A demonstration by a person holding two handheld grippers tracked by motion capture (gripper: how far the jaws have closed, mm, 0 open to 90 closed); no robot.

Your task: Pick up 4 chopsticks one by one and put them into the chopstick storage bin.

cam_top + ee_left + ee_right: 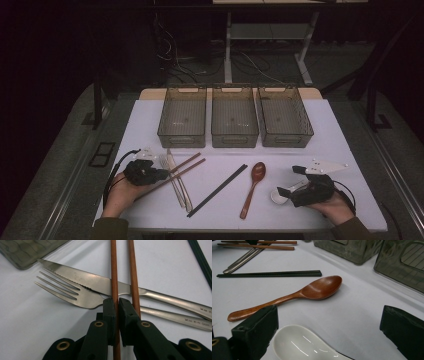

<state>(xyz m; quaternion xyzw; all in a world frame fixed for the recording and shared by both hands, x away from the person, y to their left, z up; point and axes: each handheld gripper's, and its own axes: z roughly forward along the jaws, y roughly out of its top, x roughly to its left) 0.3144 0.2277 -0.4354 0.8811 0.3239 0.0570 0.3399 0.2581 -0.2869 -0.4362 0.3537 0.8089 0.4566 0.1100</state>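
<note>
Between left tool [116, 302] pads: slim round wooden chopstick [114, 272], clamped.

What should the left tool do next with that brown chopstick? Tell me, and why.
Probably lift it straight up a little. The left tool is shut on one brown chopstick, which lies across the knife and beside the fork. Its twin chopstick lies just outside the jaws, so a straight lift seems least likely to drag the cutlery.

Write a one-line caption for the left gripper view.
Left gripper shut on one brown chopstick lying across a knife and fork.
</note>
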